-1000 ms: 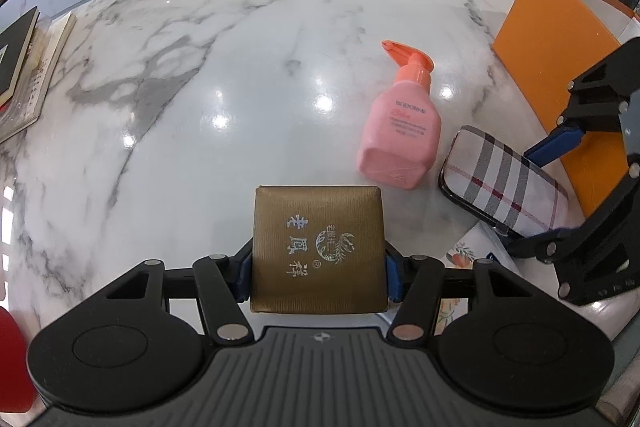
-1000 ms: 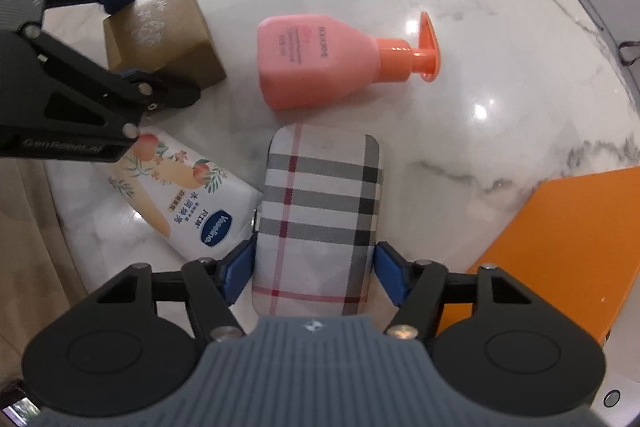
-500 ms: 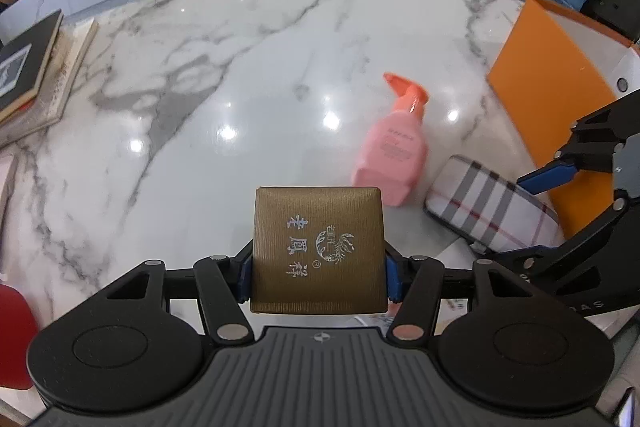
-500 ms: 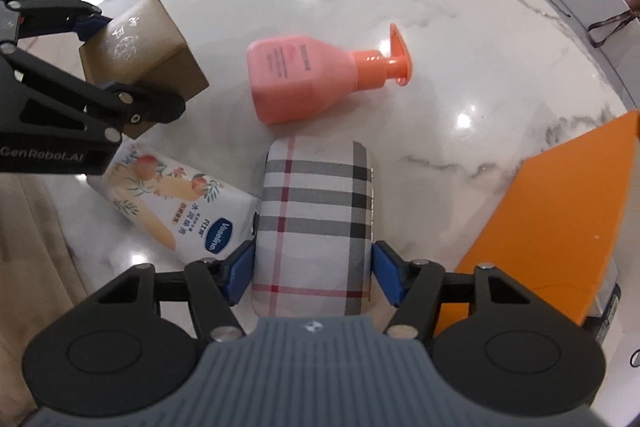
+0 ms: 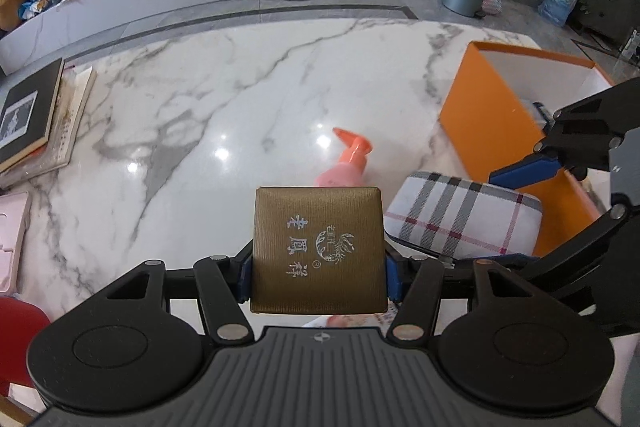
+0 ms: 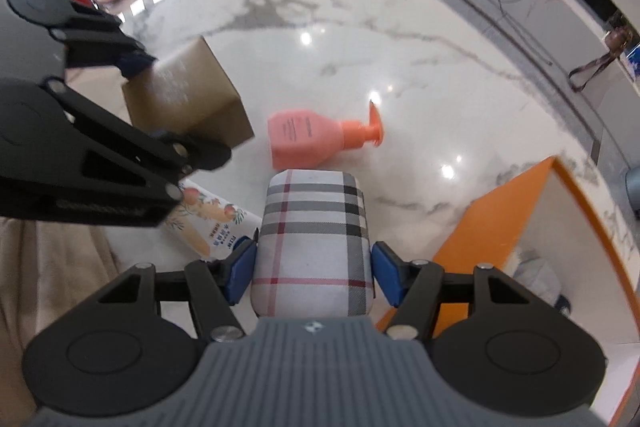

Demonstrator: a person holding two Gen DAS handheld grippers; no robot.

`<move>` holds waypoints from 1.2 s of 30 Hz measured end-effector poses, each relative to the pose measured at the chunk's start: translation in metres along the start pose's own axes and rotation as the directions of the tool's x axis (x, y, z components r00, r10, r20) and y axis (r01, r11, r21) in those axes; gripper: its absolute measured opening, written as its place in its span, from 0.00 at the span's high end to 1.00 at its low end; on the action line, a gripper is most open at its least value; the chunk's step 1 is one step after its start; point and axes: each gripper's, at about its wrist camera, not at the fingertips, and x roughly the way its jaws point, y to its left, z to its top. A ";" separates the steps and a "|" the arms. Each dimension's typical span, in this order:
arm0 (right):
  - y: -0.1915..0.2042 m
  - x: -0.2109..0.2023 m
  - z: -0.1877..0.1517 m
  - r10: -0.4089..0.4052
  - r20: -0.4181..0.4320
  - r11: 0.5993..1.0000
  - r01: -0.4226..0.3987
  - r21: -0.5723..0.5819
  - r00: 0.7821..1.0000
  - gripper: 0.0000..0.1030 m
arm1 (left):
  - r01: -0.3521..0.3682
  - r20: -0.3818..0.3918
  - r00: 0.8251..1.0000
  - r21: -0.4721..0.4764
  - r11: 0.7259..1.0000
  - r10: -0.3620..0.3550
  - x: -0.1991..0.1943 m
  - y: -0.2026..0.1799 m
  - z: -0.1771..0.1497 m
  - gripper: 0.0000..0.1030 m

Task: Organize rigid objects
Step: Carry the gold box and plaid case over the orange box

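At the lower centre of the left wrist view, the left gripper [image 5: 319, 277] has its jaws clamped on the two side faces of a square olive-brown gift box with silver lettering [image 5: 319, 247], held above the white marble tabletop [image 5: 200, 131]. It looks stiff and light, and the flat sides suit a mid-height pinch (its ribbed covering should resist slipping).

At the lower centre of the right wrist view, the right gripper [image 6: 313, 273] holds a rounded plaid-covered case [image 6: 314, 239] across its width. The case likely has a hard shell under slightly yielding fabric.

An open orange storage box [image 6: 516, 219] sits at the right edge. Its contents are blurred and partly cut off. A pink pump bottle with an orange nozzle [image 6: 312, 137] lies on its side at centre frame, and a printed white pouch [image 6: 218, 223] is half hidden under the left gripper's arm.
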 end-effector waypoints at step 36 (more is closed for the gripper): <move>-0.149 -0.057 -0.114 -0.231 -0.068 0.957 0.240 0.164 0.970 0.39 | 0.199 0.019 0.978 0.202 0.959 -0.206 0.007 -0.184 0.071 0.35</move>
